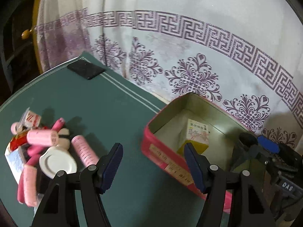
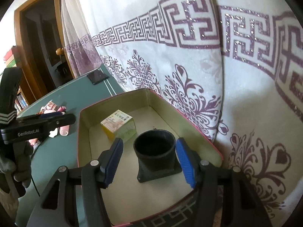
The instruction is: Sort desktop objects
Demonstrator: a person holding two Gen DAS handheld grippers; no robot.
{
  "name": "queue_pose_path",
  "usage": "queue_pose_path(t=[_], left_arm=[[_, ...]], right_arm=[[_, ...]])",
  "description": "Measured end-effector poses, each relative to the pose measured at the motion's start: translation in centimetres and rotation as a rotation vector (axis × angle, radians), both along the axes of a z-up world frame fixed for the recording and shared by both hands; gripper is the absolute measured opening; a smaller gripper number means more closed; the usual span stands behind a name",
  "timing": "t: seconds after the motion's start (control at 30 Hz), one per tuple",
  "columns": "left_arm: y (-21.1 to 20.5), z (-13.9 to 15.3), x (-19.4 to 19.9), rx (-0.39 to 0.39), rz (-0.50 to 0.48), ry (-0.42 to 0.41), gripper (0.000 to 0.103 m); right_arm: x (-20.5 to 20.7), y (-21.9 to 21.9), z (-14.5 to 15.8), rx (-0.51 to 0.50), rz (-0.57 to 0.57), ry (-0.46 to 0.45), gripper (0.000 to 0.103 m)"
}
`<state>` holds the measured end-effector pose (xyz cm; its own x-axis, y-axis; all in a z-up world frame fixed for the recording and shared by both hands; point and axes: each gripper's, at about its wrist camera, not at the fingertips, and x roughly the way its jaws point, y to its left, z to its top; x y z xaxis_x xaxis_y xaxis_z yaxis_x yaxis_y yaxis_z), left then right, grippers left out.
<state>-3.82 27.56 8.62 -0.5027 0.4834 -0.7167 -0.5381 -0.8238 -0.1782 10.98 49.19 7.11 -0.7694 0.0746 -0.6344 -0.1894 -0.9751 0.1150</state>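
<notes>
The right gripper is held apart around a black cup in the red tin, pads clear. The left gripper is spread, empty; pink rolls lie at nine o'clock.

Left gripper: black plastic linkage arms, silver round pivot pins, 2 navy ribbed pads. Right gripper: same black frame, pads brighter blue. In the right wrist view, at 9 o'clock: black body printed "GenRobot.AI", grey glove, thin black cable.
</notes>
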Motion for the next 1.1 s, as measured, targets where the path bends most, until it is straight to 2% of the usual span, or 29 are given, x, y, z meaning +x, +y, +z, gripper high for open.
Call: queue_pose_path(t=[0.43, 0.77, 0.93, 1.1], left_arm=[[-8.8, -0.2, 1.0, 0.032, 0.152, -0.011, 0.068], [-17.8, -1.6, 1.5, 0.006, 0.334, -0.038, 0.068], [-21.2, -2.7, 2.5, -0.019, 0.386, -0.057, 0.068], [-22.8, -4.1, 3.2, -0.030, 0.404, -0.083, 0.068]], right_arm=[[0.2, -3.0, 1.5, 0.014, 0.028, 0.034, 0.065], [-0.9, -9.2, 1.7, -0.006, 0.167, 0.038, 0.067], [-1.9, -12.3, 0.7, -0.022, 0.240, 0.012, 0.068], [-2.6, -15.0, -0.6, -0.038, 0.302, -0.026, 0.067]])
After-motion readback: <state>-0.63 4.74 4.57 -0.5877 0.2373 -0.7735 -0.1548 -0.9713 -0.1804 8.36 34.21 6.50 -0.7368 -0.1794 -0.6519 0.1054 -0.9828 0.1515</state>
